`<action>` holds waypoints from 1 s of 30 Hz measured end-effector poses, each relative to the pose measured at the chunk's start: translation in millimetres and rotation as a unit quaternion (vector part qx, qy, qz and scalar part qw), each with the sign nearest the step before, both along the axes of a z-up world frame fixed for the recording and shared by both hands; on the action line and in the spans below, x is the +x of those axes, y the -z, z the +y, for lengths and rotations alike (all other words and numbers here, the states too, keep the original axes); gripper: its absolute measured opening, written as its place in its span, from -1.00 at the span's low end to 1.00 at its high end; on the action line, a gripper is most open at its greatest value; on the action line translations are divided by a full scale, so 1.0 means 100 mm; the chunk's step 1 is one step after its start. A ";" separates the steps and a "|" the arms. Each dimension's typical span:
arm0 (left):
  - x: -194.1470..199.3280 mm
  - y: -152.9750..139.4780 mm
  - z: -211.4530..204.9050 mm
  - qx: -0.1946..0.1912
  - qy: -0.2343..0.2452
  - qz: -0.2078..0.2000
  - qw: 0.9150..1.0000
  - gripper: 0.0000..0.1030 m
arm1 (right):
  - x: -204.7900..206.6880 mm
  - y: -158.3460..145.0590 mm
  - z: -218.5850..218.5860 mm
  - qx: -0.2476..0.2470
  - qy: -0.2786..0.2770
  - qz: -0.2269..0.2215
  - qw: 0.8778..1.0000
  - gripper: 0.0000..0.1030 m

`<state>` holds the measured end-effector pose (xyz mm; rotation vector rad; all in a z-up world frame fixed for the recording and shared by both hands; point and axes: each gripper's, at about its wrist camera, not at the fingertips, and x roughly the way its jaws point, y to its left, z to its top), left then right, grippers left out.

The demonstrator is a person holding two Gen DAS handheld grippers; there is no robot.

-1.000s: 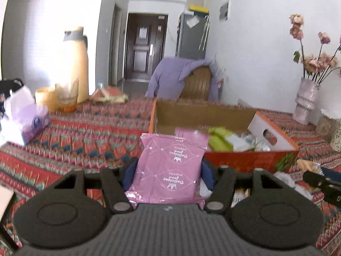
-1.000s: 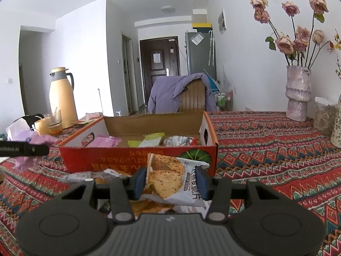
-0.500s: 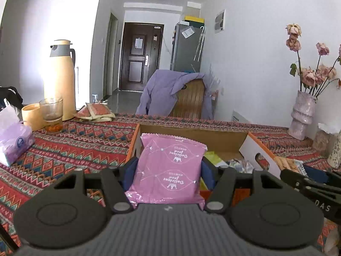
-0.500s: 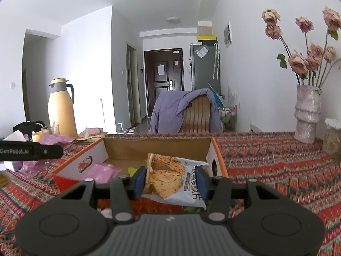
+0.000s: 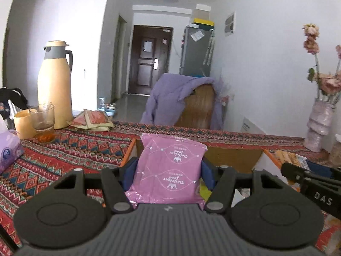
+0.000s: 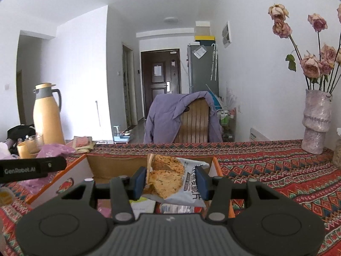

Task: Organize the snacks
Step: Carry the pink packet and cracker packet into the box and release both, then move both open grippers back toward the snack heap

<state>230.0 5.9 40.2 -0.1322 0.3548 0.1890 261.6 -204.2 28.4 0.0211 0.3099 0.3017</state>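
Between the blue pads of the left tool (image 5: 168,173), a pink snack packet (image 5: 170,170) stands upright, clamped on both sides, its print upside down toward the camera. It hangs over the near left corner of the open cardboard box (image 5: 234,155), whose orange-edged walls show just behind and beside it. Farther left on the patterned surface (image 5: 70,149) sit a purple tissue pack (image 5: 8,149), a yellow cup (image 5: 22,123), a glass (image 5: 43,121) and a tall yellow thermos (image 5: 54,85), with flat red sachets (image 5: 93,120) near them. At the right edge of this view the other tool's black body reaches in, and a pale vase (image 5: 319,128) of dried roses stands at the far right.

From the right wrist view, the left tool's black side bar crosses the left edge, the pink packet partly hidden behind it. In the middle, the right tool (image 6: 171,182) pinches a bag of crackers (image 6: 172,181) between its pads, tilted slightly and held above the box (image 6: 70,177). Below the bag, other wrappers lie inside the box, among them a pink packet and a white one. A chair (image 6: 194,121) draped with a purple jacket (image 6: 164,117) stands beyond the surface's far edge.
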 end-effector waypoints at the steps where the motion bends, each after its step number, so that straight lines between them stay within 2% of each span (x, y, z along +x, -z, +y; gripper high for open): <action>1: 0.05 0.03 0.00 0.002 -0.009 -0.001 1.000 0.21 | 0.04 0.03 0.01 0.003 0.005 0.000 1.000 -0.06; 5: 0.14 0.17 0.01 -0.002 -0.008 0.004 1.000 0.21 | 0.12 0.19 0.03 0.000 0.006 0.002 1.000 -0.06; 10: 0.20 0.29 -0.02 0.015 0.005 0.012 1.000 0.21 | 0.15 0.25 0.02 0.003 -0.006 0.010 1.000 -0.04; 13: 0.23 0.35 0.02 0.008 0.007 0.025 1.000 0.23 | 0.14 0.29 0.03 -0.001 -0.004 0.014 1.000 0.11; 14: 0.23 0.36 0.03 0.004 0.007 0.025 1.000 0.25 | 0.15 0.30 0.03 -0.002 -0.006 0.019 1.000 0.23; 15: 0.21 0.36 0.05 -0.003 0.008 0.023 1.000 0.47 | 0.16 0.32 0.03 -0.001 -0.008 0.023 1.000 0.26; 16: 0.19 0.36 0.08 -0.010 0.008 0.018 1.000 0.63 | 0.16 0.33 0.02 0.002 -0.006 0.024 1.000 0.40; 17: 0.16 0.35 0.09 -0.015 0.005 0.011 1.000 0.91 | 0.15 0.34 0.02 0.005 -0.006 0.026 1.000 0.56; 18: 0.13 0.34 0.10 -0.016 0.001 0.001 1.000 1.00 | 0.15 0.34 0.01 0.008 -0.007 0.027 1.000 0.65; 20: 0.08 0.32 0.09 -0.013 0.000 -0.014 1.000 1.00 | 0.14 0.35 0.00 0.016 -0.009 0.028 0.999 0.98; 25: 0.08 0.33 0.04 0.006 -0.003 -0.011 1.000 1.00 | 0.12 0.37 0.00 0.012 -0.006 0.025 1.000 1.00; 30: 0.07 0.33 0.04 0.005 -0.003 -0.009 1.000 1.00 | 0.11 0.35 0.00 0.012 -0.001 0.024 1.000 1.00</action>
